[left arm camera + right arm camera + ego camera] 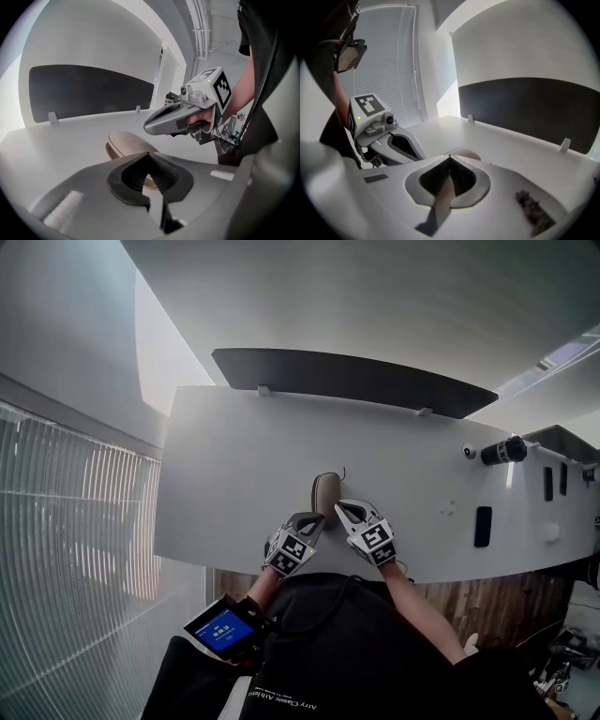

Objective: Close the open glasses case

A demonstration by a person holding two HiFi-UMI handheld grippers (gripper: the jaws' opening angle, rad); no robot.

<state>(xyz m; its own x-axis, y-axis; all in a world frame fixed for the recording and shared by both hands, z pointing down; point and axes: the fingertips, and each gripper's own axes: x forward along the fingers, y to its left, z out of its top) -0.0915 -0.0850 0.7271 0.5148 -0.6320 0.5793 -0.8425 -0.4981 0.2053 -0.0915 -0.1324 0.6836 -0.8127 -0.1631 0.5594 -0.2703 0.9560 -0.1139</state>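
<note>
A tan glasses case (326, 493) lies on the white table (244, 474) near its front edge. In the left gripper view its lid rests down on its base (125, 142), with a thin dark seam at the left end. My left gripper (316, 519) is just in front of the case on its left, jaws shut and tips touching, holding nothing. On the near right side of the case is my right gripper (343, 508), also shut and empty. In the right gripper view only the case's top (465, 153) shows over the shut jaws, with the left gripper (410, 149) beside it.
A dark panel (356, 381) stands along the table's far edge. A black cylinder (503, 451) and a black flat item (483, 526) lie at the right end. Window blinds (66, 521) fill the left. A device with a blue screen (223, 629) hangs at the person's waist.
</note>
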